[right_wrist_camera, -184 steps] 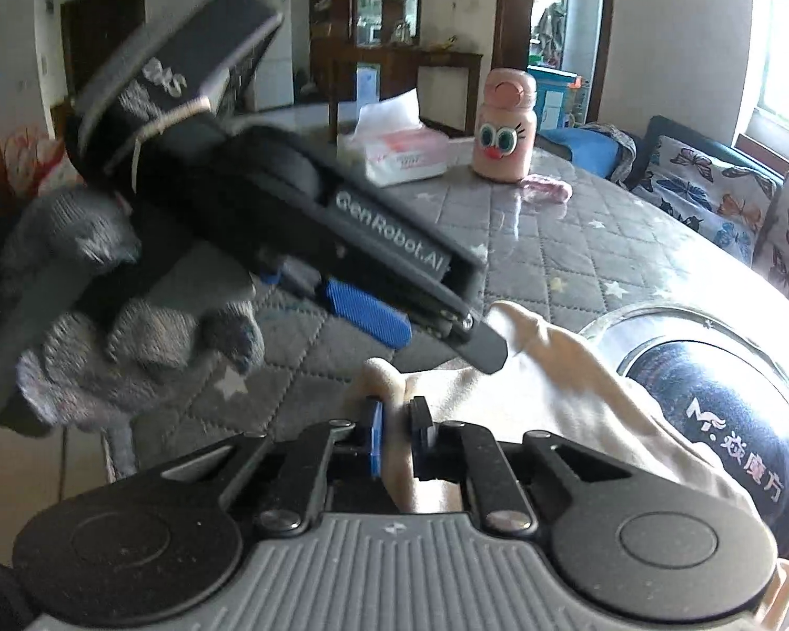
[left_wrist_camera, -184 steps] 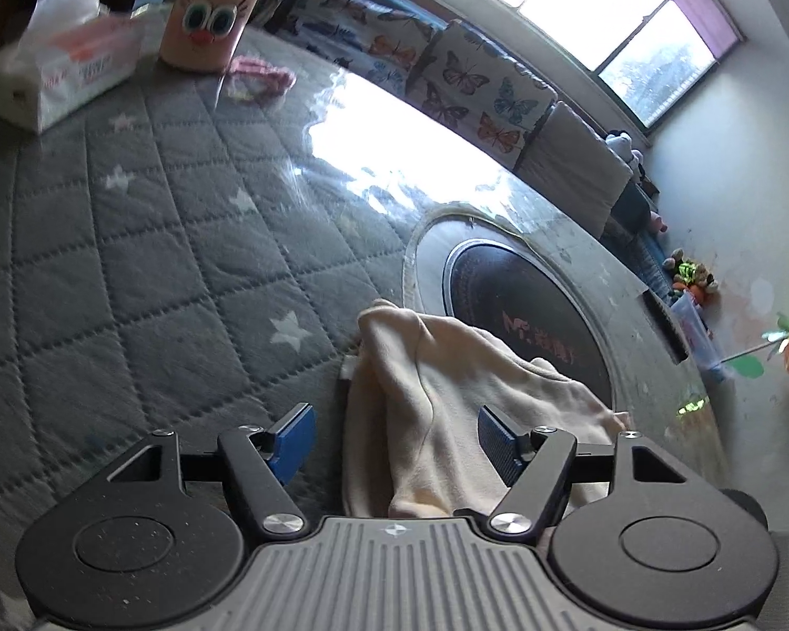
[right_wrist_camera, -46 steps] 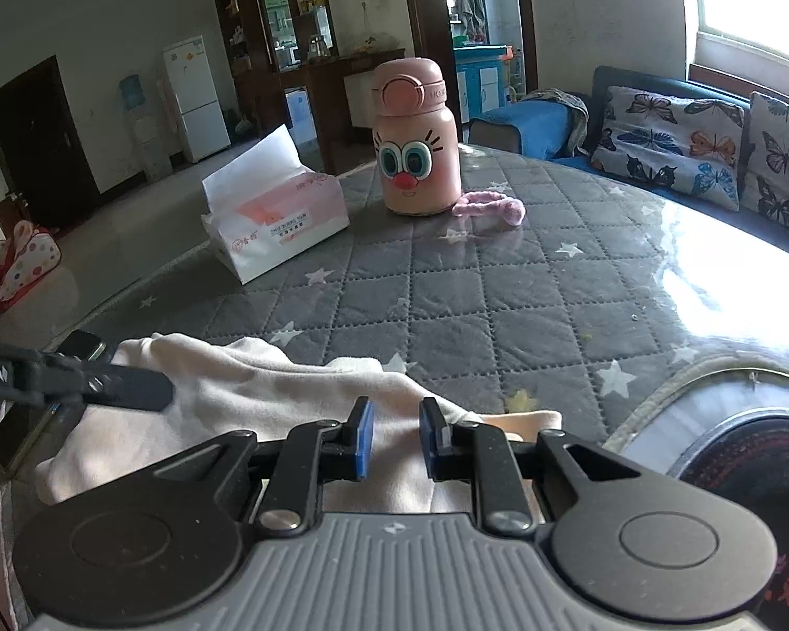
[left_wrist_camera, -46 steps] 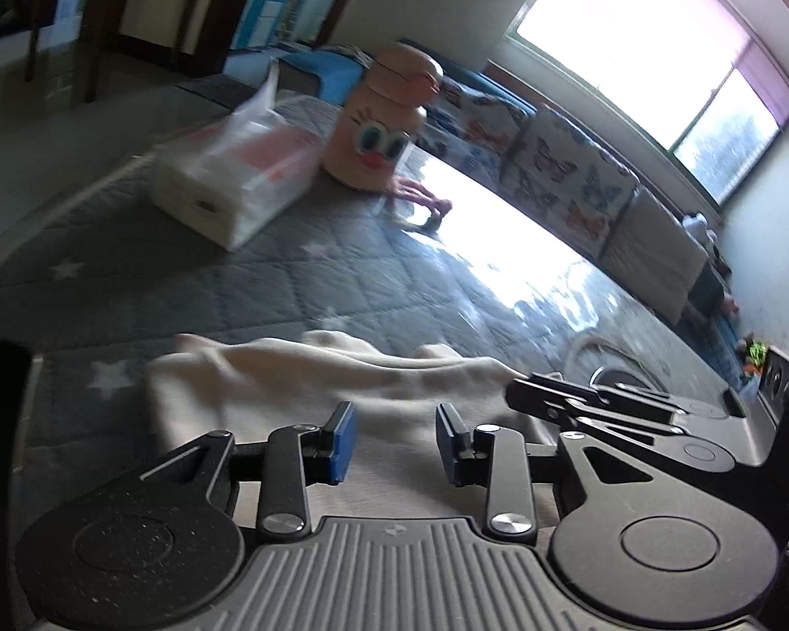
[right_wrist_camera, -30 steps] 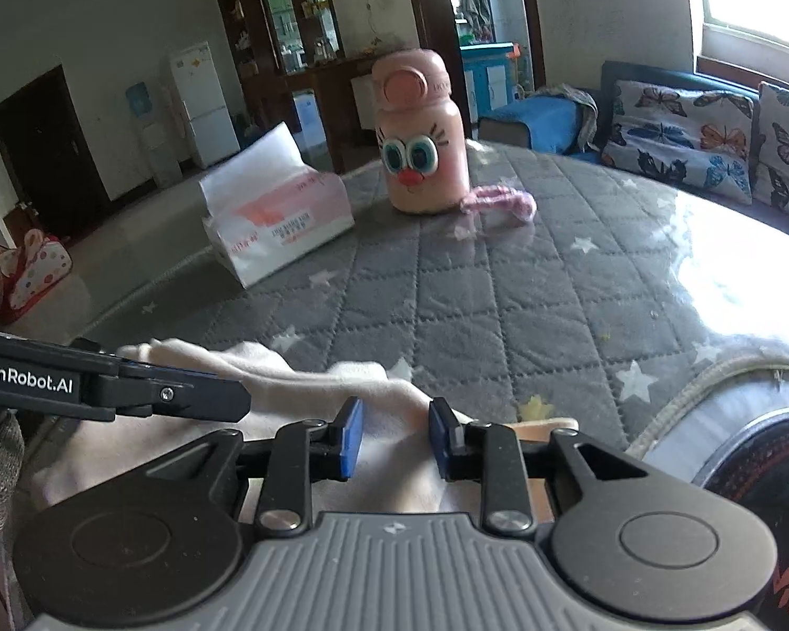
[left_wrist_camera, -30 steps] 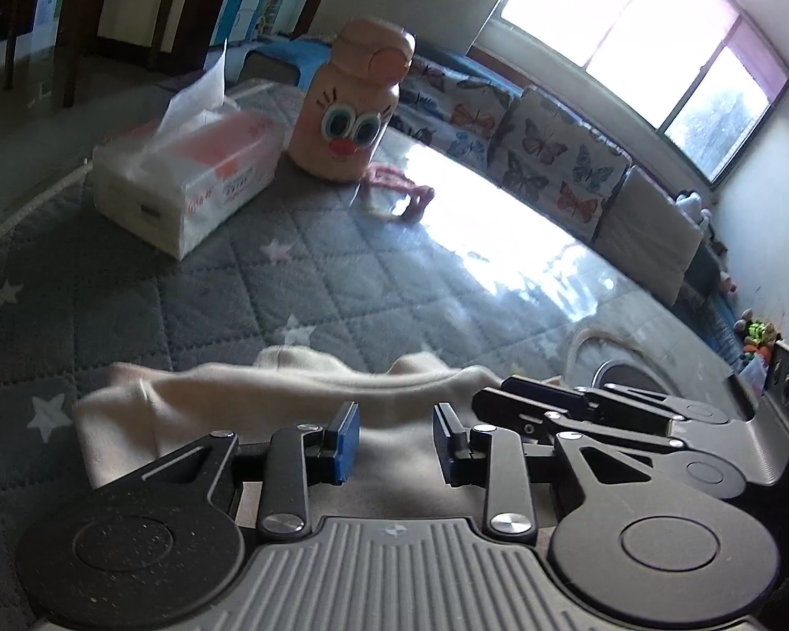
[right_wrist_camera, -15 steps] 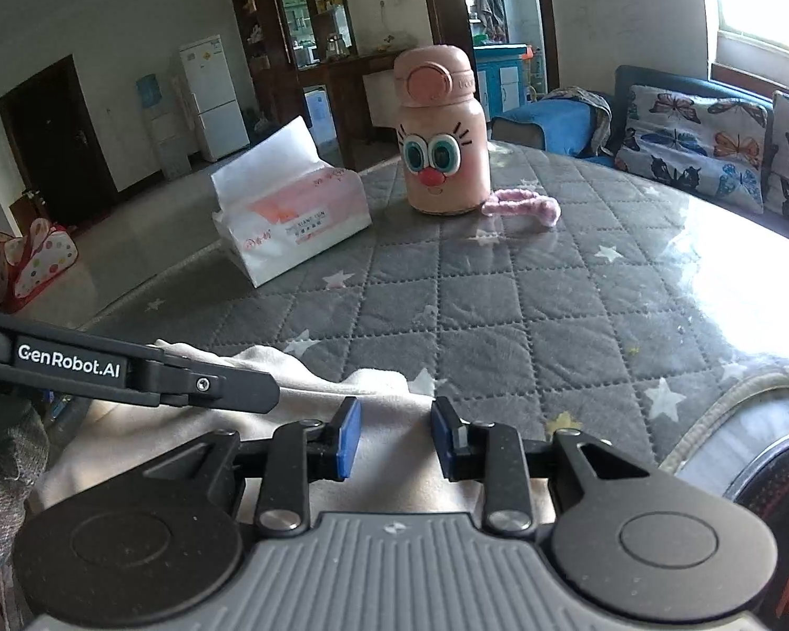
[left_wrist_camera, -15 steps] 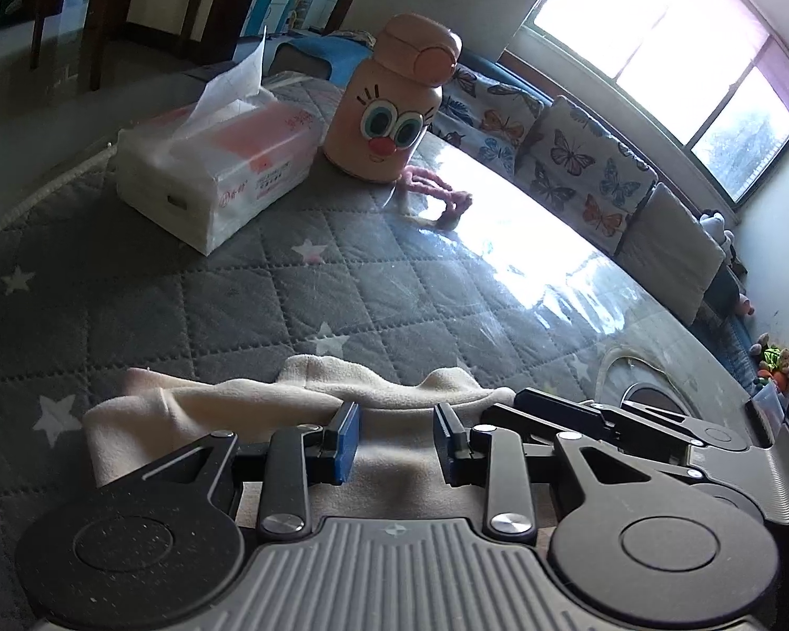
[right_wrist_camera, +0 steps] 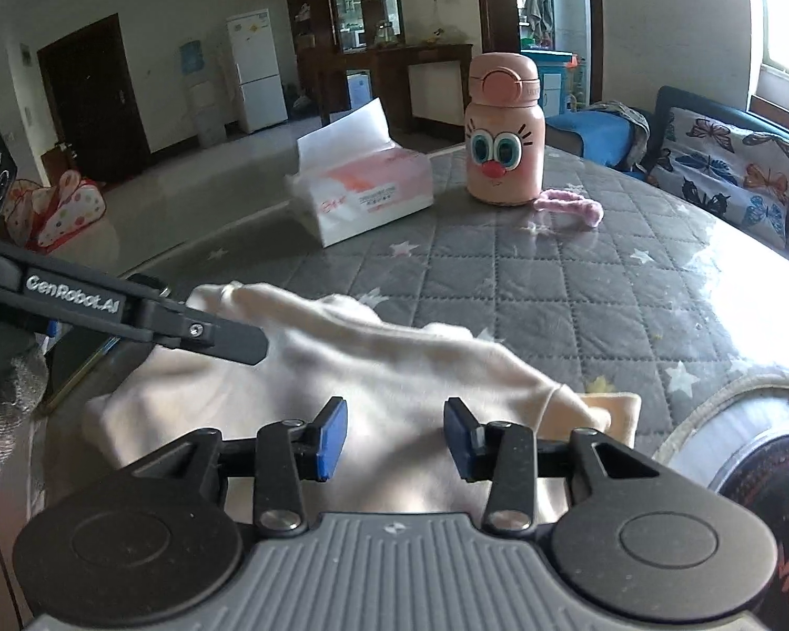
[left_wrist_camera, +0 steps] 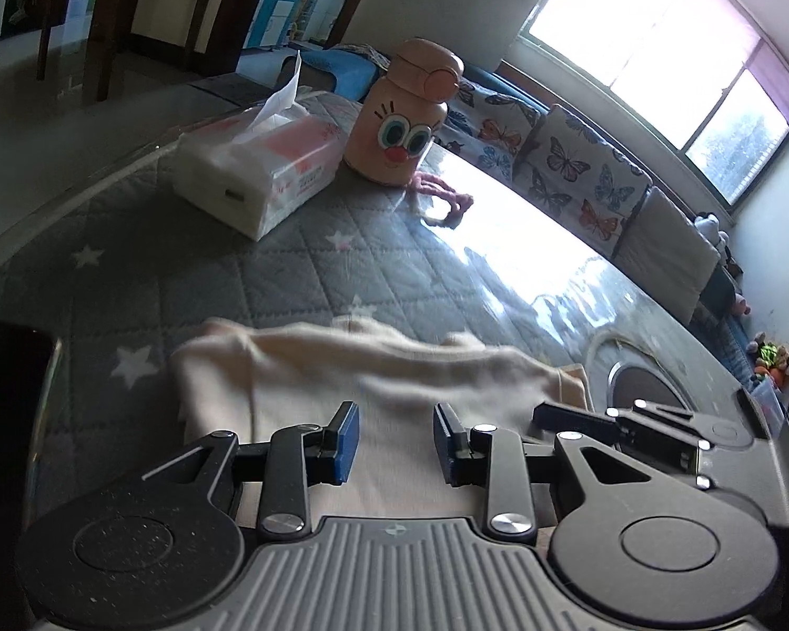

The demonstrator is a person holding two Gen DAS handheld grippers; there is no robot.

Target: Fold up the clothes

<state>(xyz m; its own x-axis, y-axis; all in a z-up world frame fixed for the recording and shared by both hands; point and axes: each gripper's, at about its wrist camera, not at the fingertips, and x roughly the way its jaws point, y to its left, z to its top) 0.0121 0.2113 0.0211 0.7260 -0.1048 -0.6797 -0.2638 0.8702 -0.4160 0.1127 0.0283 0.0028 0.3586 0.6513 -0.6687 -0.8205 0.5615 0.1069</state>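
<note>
I see the cloth, cream-coloured, lying bunched flat on the grey quilted table cover, directly ahead of both grippers. My left gripper has its jaws parted with a clear gap; cloth shows below them, but the pads do not press on it. My right gripper is likewise spread, its jaws having just been opening, with cloth beneath the gap and nothing pinched. In the right view the left gripper reaches over the cloth's left end, beside a gloved hand. Well beyond the cloth stand a tissue pack and a pink bottle.
</note>
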